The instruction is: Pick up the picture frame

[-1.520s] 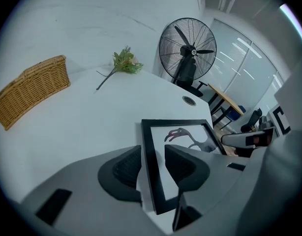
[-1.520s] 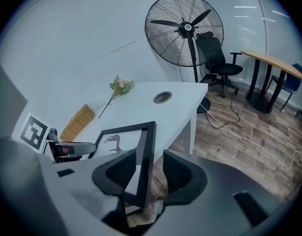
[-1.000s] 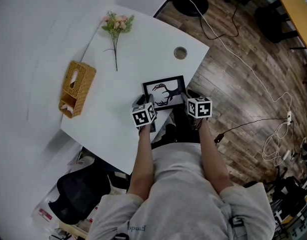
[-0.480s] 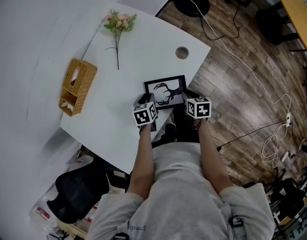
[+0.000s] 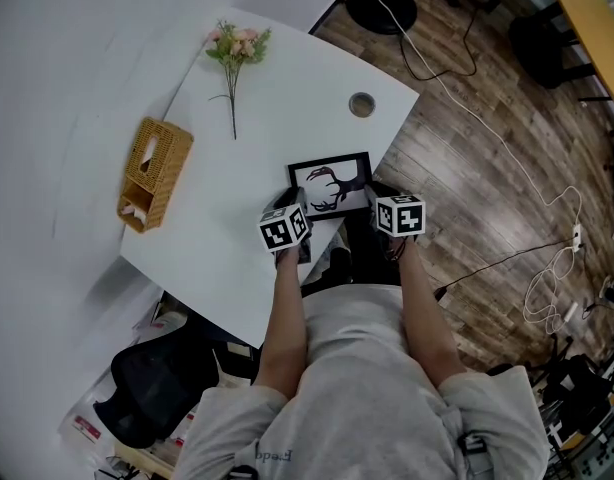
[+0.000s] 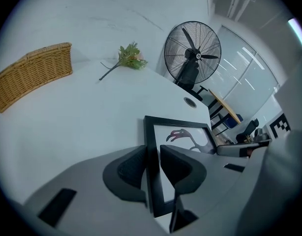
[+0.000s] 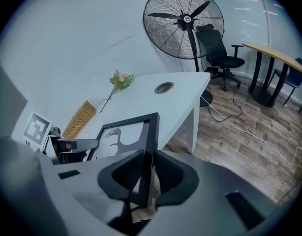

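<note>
Picture frame [image 5: 330, 186] sits at the near edge of the counter [image 5: 237, 188], straight in front of you, with one side in each tool. Your right gripper [image 7: 150, 175] has just been closing, and its fingers [image 7: 171, 176] now pinch the frame's right border. Your left gripper [image 6: 152, 168] has been closing too. The left border stands between its fingers [image 6: 130, 169], with a sliver of gap at the inner one.

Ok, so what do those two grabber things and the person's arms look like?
Each gripper is grey plastic, with two rounded jaws lined with dark pads: see the left gripper and the right gripper. On each sits a white cube printed with black square markers. No cables show. The person wears a light grey short-sleeved T-shirt, so the forearms are bare.
</note>
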Action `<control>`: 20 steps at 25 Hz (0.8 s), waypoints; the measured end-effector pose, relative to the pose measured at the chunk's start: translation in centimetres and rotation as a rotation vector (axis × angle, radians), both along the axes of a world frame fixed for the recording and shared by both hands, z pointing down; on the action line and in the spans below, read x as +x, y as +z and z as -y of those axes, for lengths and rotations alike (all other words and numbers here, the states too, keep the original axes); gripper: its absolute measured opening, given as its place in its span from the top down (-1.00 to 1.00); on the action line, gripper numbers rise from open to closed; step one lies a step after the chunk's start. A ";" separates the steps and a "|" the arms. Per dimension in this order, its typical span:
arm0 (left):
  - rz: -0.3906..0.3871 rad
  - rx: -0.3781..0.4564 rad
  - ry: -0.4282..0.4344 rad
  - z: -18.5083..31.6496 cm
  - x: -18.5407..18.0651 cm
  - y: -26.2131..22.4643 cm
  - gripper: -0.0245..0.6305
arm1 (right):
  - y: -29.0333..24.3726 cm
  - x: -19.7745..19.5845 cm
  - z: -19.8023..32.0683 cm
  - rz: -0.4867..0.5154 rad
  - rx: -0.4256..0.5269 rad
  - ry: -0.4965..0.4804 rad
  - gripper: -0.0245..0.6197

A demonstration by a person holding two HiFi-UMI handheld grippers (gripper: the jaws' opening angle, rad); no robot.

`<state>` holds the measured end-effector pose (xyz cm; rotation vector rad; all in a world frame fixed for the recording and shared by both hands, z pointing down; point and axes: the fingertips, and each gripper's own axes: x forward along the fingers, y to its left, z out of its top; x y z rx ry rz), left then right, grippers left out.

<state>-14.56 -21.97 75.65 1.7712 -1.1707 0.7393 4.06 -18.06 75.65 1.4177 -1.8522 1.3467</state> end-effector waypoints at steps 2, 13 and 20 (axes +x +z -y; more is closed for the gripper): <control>-0.042 -0.019 -0.021 -0.1 -0.2 0.1 0.62 | 0.0 0.1 0.0 0.005 -0.001 0.001 0.68; -0.023 -0.013 -0.035 -0.2 -0.2 0.0 0.65 | -0.1 0.2 0.1 -0.032 -0.005 -0.010 0.68; -0.010 0.014 -0.030 0.0 -0.2 -1.0 0.65 | -0.8 0.1 0.4 -0.045 0.020 -0.007 0.69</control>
